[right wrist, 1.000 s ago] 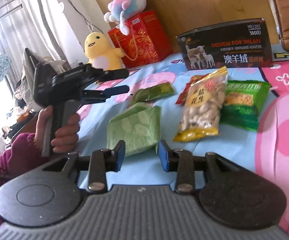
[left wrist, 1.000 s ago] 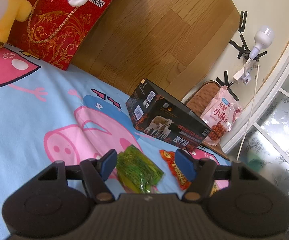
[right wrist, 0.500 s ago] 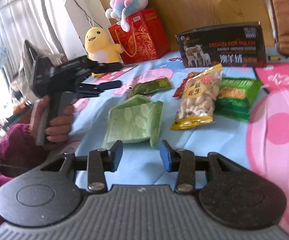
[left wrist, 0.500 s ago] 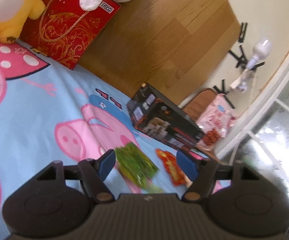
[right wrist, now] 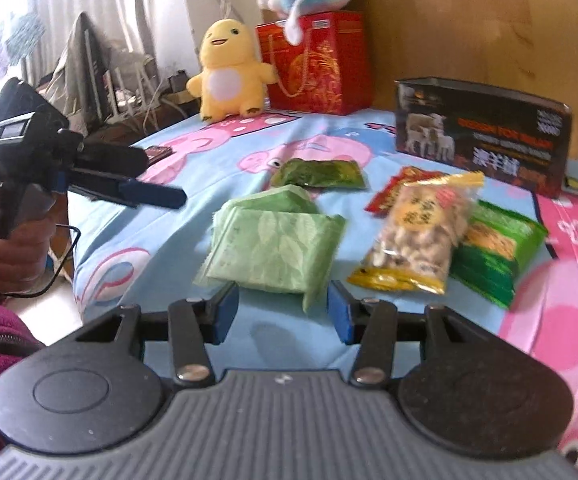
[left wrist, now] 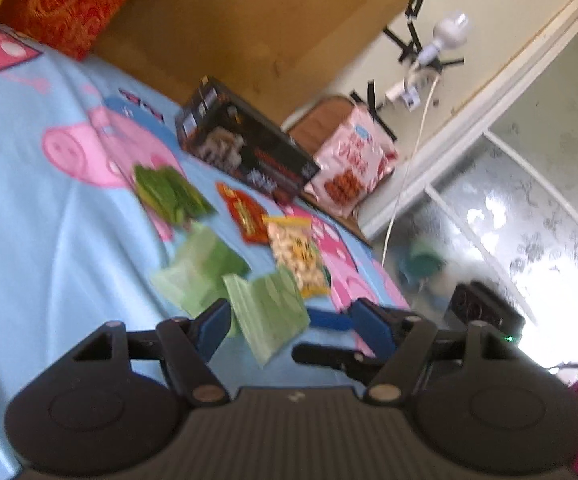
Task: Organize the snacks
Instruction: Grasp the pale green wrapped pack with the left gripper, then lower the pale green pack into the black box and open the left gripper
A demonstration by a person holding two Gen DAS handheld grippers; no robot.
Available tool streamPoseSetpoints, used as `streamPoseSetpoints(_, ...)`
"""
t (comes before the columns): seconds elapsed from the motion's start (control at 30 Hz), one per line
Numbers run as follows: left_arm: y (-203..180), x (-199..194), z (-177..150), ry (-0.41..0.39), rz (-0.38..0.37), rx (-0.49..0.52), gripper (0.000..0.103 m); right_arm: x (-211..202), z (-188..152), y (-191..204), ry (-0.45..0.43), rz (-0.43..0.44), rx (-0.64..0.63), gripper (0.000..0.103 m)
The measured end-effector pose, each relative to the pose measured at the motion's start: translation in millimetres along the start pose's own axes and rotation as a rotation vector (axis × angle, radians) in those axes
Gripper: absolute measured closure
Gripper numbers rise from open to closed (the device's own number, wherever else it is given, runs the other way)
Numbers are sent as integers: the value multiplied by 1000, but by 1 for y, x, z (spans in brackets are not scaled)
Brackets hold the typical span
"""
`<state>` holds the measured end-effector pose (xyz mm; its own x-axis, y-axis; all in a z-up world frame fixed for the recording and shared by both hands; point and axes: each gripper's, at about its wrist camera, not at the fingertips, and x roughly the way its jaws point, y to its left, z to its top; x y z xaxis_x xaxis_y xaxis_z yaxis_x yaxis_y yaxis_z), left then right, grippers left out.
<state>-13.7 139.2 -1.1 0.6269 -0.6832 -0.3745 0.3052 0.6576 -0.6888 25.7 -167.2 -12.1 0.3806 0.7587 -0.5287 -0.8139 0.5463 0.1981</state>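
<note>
**Both grippers closing in on the pale green packet**

Bedding with a pink cartoon-pig print (left wrist: 41,248) fills the left wrist view, all of it smeared by motion blur. Snacks lie in a loose row in front of the black box (left wrist: 245,152): a dark green packet (left wrist: 169,194) nearest it, then a red packet (left wrist: 245,216) and a peanut bag (left wrist: 297,252). The left gripper (left wrist: 289,320) is released, nothing between its jaws. Just beyond its tips lies the pale green packet (left wrist: 265,312). The right gripper's fingers show only partly behind the left's right jaw.

From the right wrist view, the right gripper (right wrist: 285,312) stands unclenched and empty, its jaws having just been opening. The pale green packet (right wrist: 277,248) lies just ahead, well in front of the black box (right wrist: 481,132). I judge this the approach to a first pick: advance, straddle the packet, close. The left gripper (right wrist: 145,192) hovers to the packet's left; its gap is hard to read side-on. Where the snacks belong is not shown.
</note>
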Motion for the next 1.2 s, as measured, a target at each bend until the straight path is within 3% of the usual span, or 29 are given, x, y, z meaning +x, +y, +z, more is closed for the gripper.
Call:
streamPoseSetpoints(0.17,5,25,-1,79,18,-37,39,5,1,2,3,3,-28,51)
streamPoseSetpoints(0.23,6,36,-1,99,28,-26,46,6,1,3,1,17,-25,50)
streamPoseSetpoints(0.3,8,43,3,113,22,-33,49,6,1,5,-3,39,-14,56)
streamPoseSetpoints(0.37,2,45,7,109,28,-10,50,7,1,6,-6,62,-3,64)
streamPoseSetpoints(0.53,-18,41,28,71,13,62,50,-5,9,2,-99,46,39,66)
streamPoseSetpoints(0.67,-36,53,67,36,7,143,50,-15,27,-9,-197,38,84,66)
streamPoseSetpoints(0.83,-63,101,144,-52,2,295,46,-9,73,-41,-284,-97,106,66)
streamPoseSetpoints(0.9,-65,130,173,-126,65,325,35,-2,99,-63,-325,-158,124,66)
streamPoseSetpoints(0.97,-60,153,186,-152,148,312,36,10,122,-86,-357,-260,156,63)
streamPoseSetpoints(1.0,-54,158,185,-145,170,271,38,17,129,-96,-347,-307,166,63)
streamPoseSetpoints(1.07,-41,151,171,-137,118,197,38,22,133,-110,-310,-360,212,63)
streamPoseSetpoints(1.2,-16,113,127,-128,105,153,38,-2,102,-100,-321,-244,255,62)
